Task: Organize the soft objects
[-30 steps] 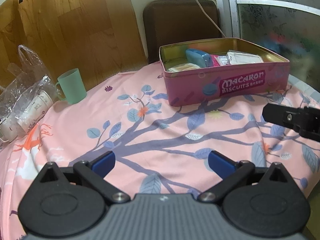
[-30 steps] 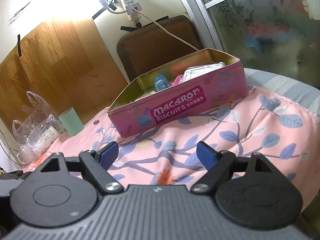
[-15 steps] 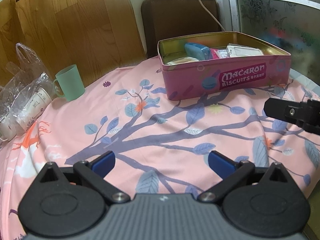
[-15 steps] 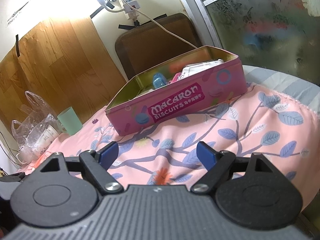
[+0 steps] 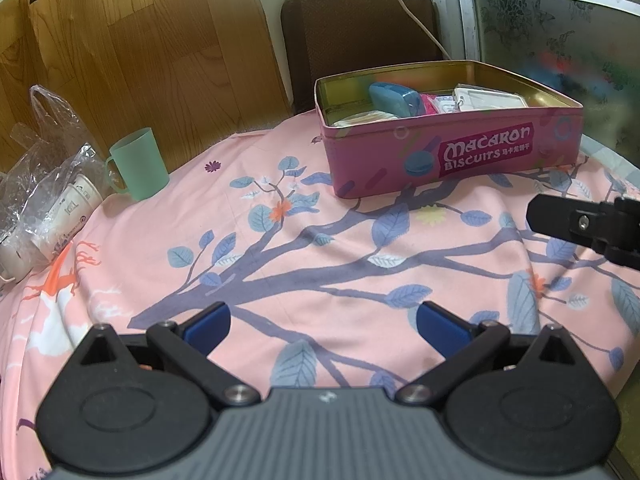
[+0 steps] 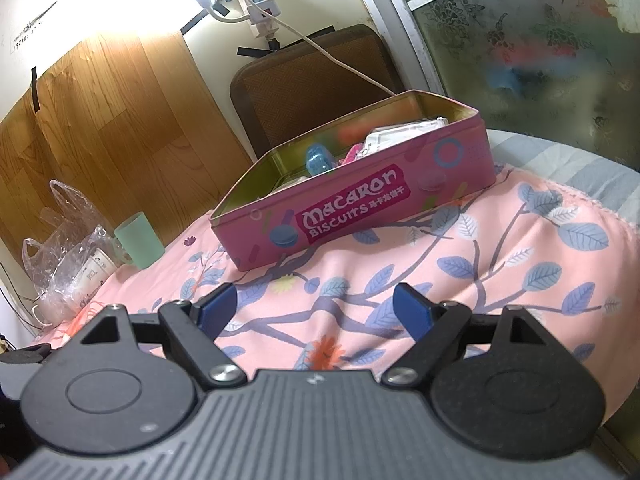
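A pink Macaron Biscuits tin (image 5: pixel 460 156) (image 6: pixel 360 212) stands open on the pink floral cloth at the far side of the table. Inside it lie a blue soft item (image 5: pixel 394 98) (image 6: pixel 318 158), a pink item (image 5: pixel 427 104), a white packet (image 5: pixel 488 100) (image 6: pixel 404 132) and a pale flat item (image 5: pixel 360 117). My left gripper (image 5: pixel 322 322) hovers open over bare cloth, well short of the tin, nothing between its blue pads. My right gripper (image 6: pixel 316 310) is open too and empty, in front of the tin; one of its black fingers (image 5: pixel 576 224) shows at the right edge of the left wrist view.
A mint-green mug (image 5: pixel 140 164) (image 6: pixel 140 240) stands at the left, beside a clear plastic bag of paper cups (image 5: pixel 52 184) (image 6: pixel 72 264). A brown chair back (image 5: pixel 360 36) rises behind the tin, with a white cable (image 6: pixel 340 60) hanging across it. Frosted glass panels (image 6: pixel 540 40) border the right.
Both views shift only slightly: the tin and mug sit a little differently in frame. Both grippers keep the same wide opening, and nothing was picked up or released.
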